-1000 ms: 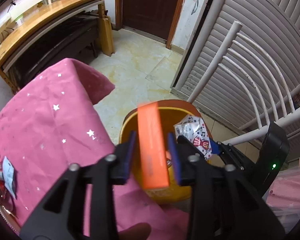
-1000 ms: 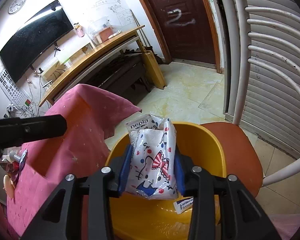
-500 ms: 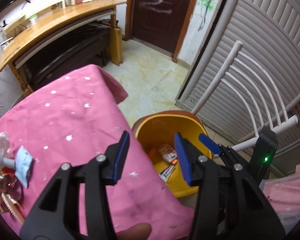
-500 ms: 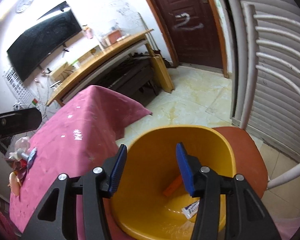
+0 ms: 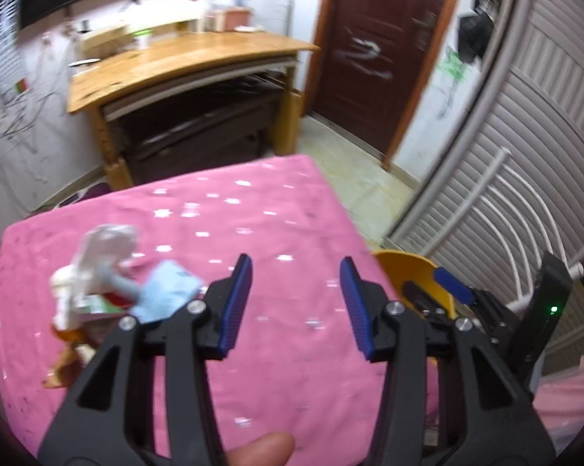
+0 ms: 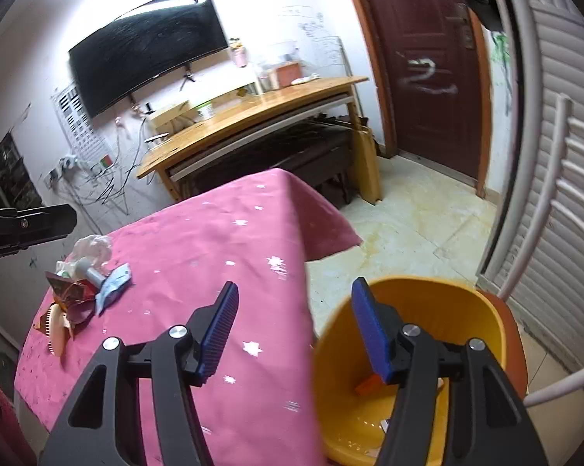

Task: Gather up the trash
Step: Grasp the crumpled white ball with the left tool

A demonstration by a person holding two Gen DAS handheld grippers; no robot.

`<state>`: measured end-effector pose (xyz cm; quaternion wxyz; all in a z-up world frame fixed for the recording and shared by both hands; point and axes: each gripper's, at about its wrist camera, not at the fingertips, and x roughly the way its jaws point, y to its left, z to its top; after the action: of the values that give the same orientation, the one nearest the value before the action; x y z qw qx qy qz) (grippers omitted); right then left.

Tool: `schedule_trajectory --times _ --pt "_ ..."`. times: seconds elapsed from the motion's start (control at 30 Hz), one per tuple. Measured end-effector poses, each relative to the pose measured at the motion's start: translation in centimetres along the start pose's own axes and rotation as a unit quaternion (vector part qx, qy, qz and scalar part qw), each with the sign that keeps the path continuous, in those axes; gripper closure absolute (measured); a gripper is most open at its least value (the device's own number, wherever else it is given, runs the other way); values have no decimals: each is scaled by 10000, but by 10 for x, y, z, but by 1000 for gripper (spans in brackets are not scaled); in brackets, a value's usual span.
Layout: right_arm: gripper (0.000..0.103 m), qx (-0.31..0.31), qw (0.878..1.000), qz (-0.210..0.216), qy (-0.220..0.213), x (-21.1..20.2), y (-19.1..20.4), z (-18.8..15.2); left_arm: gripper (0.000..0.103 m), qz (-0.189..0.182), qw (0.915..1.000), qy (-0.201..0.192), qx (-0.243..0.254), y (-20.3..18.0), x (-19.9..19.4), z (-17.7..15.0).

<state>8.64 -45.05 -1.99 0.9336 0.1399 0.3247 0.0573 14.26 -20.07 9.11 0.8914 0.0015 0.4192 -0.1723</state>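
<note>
Looking at the trash pile (image 6: 84, 279) first, we see it on the far left side of the pink tablecloth (image 5: 260, 233): a clear crumpled bag, a light blue packet, a red wrapper and a small comb, all touching or just beside each other. What the white and grey thing in the middle is, we cannot quite tell, since the left view is blurry.

Our left gripper (image 5: 295, 303) has its jaws apart with nothing between them, and they have just been opening. Our right gripper (image 6: 295, 328) is the same, jaws apart and empty, just opened too.

Next to the table sits the yellow bin (image 6: 427, 299) on a chair, with an orange piece inside.

For the next grab, we should reach over to the pile, pick 1 piece per gripper, and squeeze the top pieces first.
</note>
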Motion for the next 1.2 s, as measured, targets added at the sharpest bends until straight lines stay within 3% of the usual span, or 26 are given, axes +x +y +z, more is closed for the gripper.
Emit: schedule_trajectory --times 0.4,0.77,1.2 --pt "45 -641 9972 337 183 24 85 6 53 723 9962 -64 -477 104 -19 -1" --pt "44 -1111 9921 407 426 49 139 3 52 591 9930 233 -997 175 2 6" --pt "44 -1442 9850 636 700 85 184 3 52 664 9879 399 -1344 227 11 -7"
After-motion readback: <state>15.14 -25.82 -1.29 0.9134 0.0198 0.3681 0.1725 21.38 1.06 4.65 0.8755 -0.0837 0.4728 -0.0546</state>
